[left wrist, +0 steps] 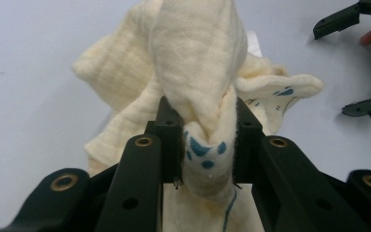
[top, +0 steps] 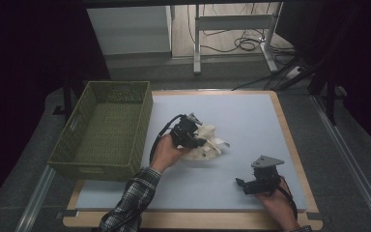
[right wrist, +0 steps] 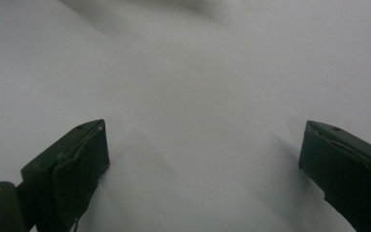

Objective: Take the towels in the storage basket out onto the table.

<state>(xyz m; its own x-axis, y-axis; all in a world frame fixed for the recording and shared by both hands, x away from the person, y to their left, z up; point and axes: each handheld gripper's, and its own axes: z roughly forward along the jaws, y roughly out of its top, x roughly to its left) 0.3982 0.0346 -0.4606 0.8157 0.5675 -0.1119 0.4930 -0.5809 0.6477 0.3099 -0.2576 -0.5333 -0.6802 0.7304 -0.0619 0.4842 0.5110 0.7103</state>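
Note:
A crumpled cream cloth (top: 206, 143) with small blue marks lies at the middle of the pale table (top: 251, 116). My left gripper (top: 196, 141) is over its left side, shut on a bunched fold of the cloth (left wrist: 198, 96) that rises between the jaws; its fingertips (left wrist: 169, 121) press the fabric from both sides. My right gripper (top: 242, 183) sits low at the front right of the table, jaws wide open with nothing between them, and its fingertips (right wrist: 84, 154) hover over bare table surface (right wrist: 198, 121). The right gripper's open jaws (left wrist: 357, 63) also appear in the left gripper view.
A green woven basket (top: 79, 145) stands on the table's left side, close to my left forearm. The table's wooden rim (top: 290, 140) runs along the right. Desk legs and cables (top: 241, 43) are on the floor beyond the far edge.

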